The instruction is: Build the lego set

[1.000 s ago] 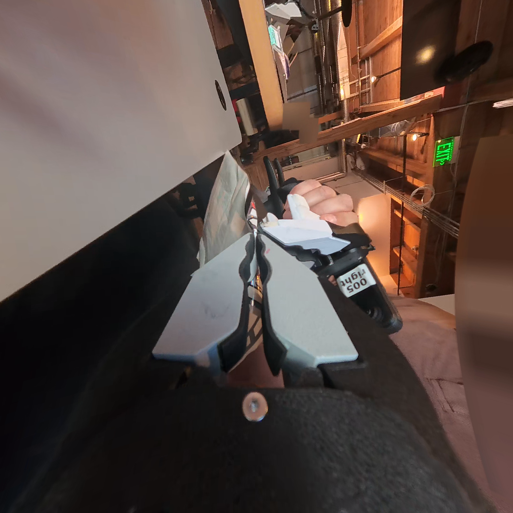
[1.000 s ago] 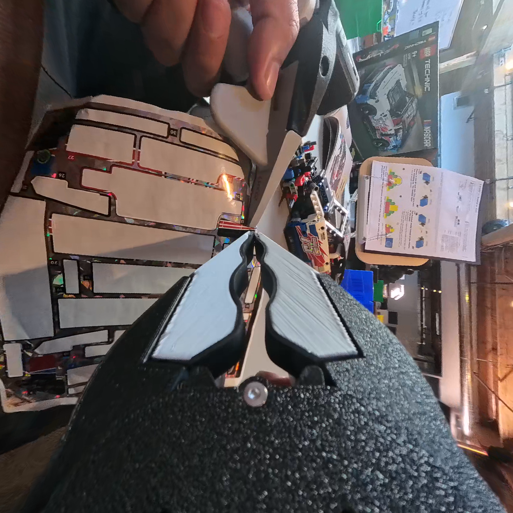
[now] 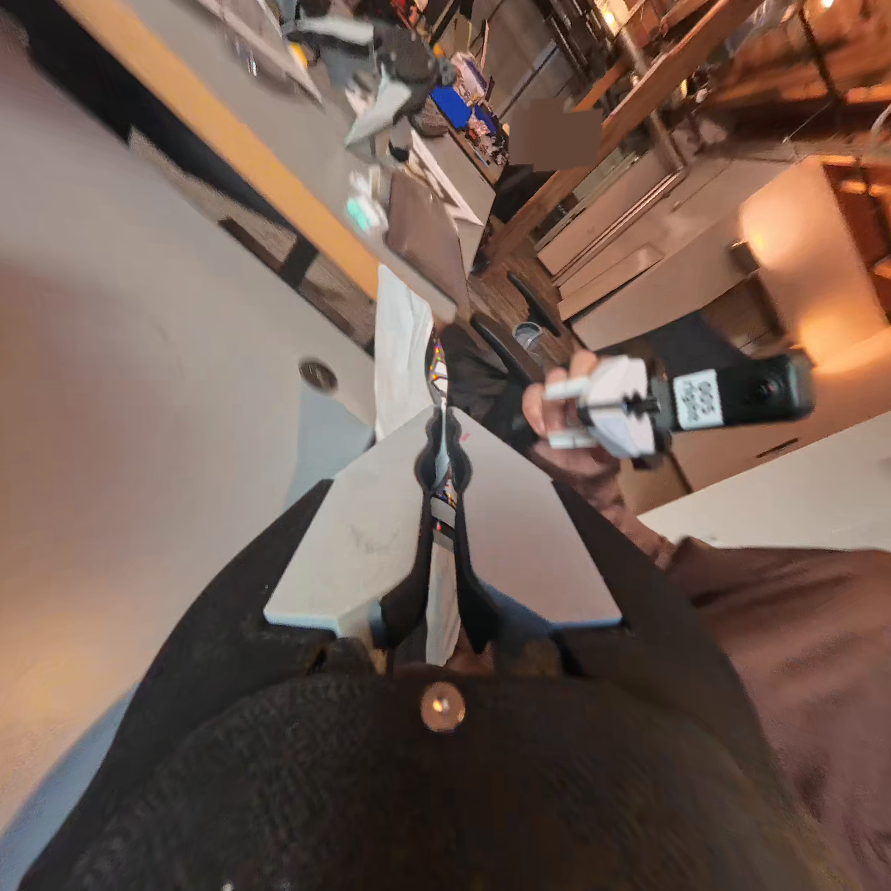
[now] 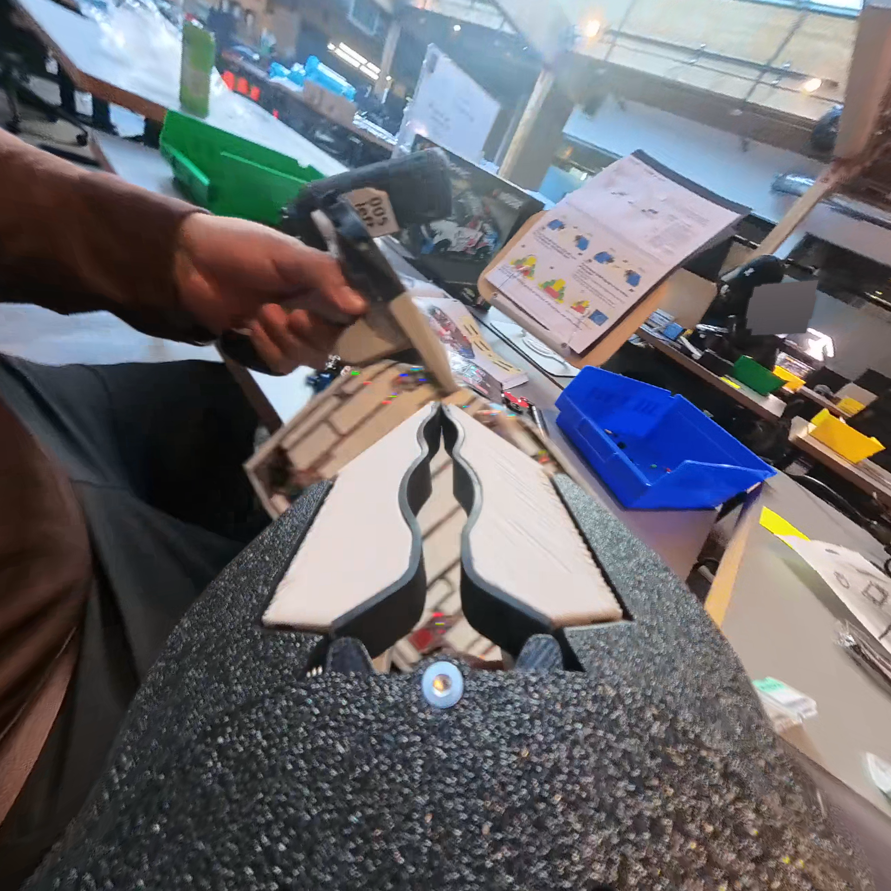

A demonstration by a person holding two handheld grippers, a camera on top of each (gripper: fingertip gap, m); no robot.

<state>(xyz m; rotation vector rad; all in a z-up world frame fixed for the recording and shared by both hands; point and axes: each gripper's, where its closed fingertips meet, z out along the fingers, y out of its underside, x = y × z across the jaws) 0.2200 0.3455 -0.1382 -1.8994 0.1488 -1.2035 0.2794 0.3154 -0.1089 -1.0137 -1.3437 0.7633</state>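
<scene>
The long pale worktable stretched ahead and to the right of the right gripper, and on it, from largest to smallest, stood an open printed instruction booklet on a rounded wooden stand ahead and to the right, a green plastic bin far ahead to the left, a blue plastic parts bin just to the right of the fingertips, and a scatter of small coloured lego pieces beyond the tips. The large glossy sticker sheet, mostly pale with holographic borders, hung directly past the right gripper's tips, pinched at its upper edge by the left gripper, whose fingers were closed on it in both views. The right gripper's own fingers met at the tips; whether a peeled sticker sat between them could not be told (the frame was blurred there). Judging by the many blank outlines on the sheet, most stickers seemed already used, so the build looked well along. A partly built model appeared to lie beyond the left gripper, too smeared to gauge. What remained, most likely, was placing the last stickers and finishing the final steps in the booklet.
</scene>
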